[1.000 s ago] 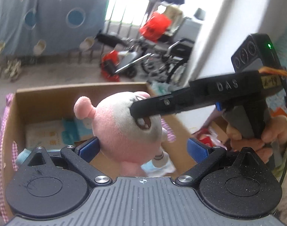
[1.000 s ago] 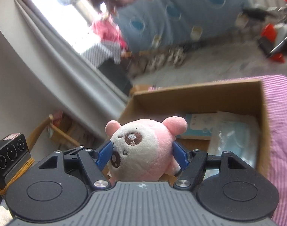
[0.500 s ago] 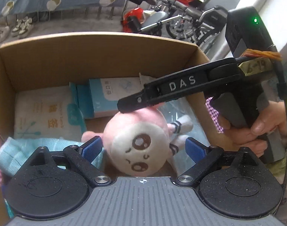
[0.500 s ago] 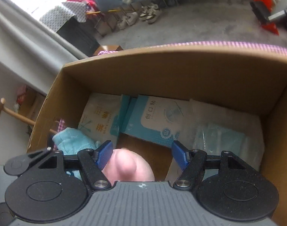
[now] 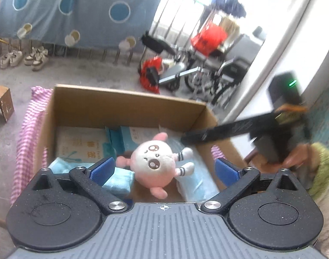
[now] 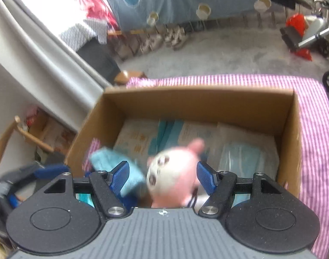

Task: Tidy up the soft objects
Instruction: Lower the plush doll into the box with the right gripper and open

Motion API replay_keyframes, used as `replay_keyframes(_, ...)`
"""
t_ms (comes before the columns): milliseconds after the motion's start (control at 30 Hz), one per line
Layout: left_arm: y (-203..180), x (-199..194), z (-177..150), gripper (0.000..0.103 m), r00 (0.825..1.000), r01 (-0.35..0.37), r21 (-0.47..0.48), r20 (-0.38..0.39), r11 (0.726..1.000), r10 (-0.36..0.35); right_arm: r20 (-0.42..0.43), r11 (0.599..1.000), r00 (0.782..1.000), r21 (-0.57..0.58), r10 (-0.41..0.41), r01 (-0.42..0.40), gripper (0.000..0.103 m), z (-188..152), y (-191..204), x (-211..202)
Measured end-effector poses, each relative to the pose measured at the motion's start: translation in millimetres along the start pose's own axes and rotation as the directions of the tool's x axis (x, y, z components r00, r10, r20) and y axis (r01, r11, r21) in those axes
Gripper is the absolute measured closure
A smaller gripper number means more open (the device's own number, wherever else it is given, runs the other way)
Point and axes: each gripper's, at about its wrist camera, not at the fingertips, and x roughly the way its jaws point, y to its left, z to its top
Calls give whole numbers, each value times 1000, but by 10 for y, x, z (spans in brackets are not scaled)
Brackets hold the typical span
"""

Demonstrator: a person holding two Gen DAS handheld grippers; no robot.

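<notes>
A pink and white plush toy (image 5: 155, 164) lies face up on the floor of the cardboard box (image 5: 125, 99), touched by neither gripper. My left gripper (image 5: 164, 169) hovers over the box's near side; its jaws are opening wide and hold nothing. In the left wrist view my right gripper's fingers (image 5: 224, 129) show as a blurred black bar up and to the right of the toy, clear of it. In the right wrist view my right gripper (image 6: 162, 178) stands open above the blurred toy (image 6: 173, 172), its pads off it.
Inside the box a light blue cloth (image 5: 115, 179) lies left of the toy, tissue packs (image 5: 84, 144) at the back, a clear mask pack (image 5: 192, 185) on the right. The box sits on pink striped fabric (image 6: 315, 129). A wheelchair (image 5: 218, 71) and a wooden stool (image 5: 0, 101) stand beyond.
The right gripper carried the toy down into the box, let it go and drew back up to the right. The toy now rests on the box floor. The left gripper pulled back.
</notes>
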Motion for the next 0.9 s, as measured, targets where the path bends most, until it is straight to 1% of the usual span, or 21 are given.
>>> replay_keyframes(67,27,-162,-85,2,1000,5,-7,28,1000,-5,-41,999,999,-15,-34,34,31,-34,58,94)
replay_keyframes(167,73,-331,-231,2,999,3,-19,39,1000,-2,-71,997,994,-9,-82,81,31,-68,83,273)
replay_keyframes(300,180,-458,-419,2,999,3,-49,37,999,-1,-104,989,984,19,-144,147,31,-24,36,523)
replay_keyframes(367,228,-495,-517,2,1000,-1,-63,29,998,3,-136,985,977,36,-163,170,31,-23,16,632)
replay_keyframes(400,250,-507,-562,2,1000,-4,-67,26,998,5,-147,983,974,38,-170,177,29,-27,19,672)
replay_keyframes(467,295,-511,-643,2,1000,-10,-79,19,997,12,-154,985,976,55,-154,164,27,-21,24,729)
replay_keyframes(600,385,-499,-727,2,1000,-12,-112,2,994,12,-141,987,982,78,-126,138,27,-34,20,809)
replay_keyframes(667,424,-505,-741,2,1000,-10,-124,1,992,10,-122,988,988,112,-92,105,29,-28,-24,838)
replay_keyframes(700,440,-515,-764,2,1000,-8,-127,2,992,8,-110,989,992,123,-68,81,31,-30,-47,837)
replay_keyframes(733,453,-516,-760,2,1000,-5,-130,2,992,5,-92,989,995,143,-34,47,35,-34,-80,827)
replay_keyframes(800,459,-521,-757,2,1000,-5,-131,3,991,6,-65,985,998,173,24,-12,38,-23,-131,808)
replay_keyframes(833,457,-526,-769,2,1000,-7,-130,3,991,7,-53,983,998,180,37,-27,38,-14,-150,802)
replay_keyframes(900,460,-522,-787,2,1000,-10,-131,5,991,11,-50,983,998,183,32,-22,38,-1,-174,823)
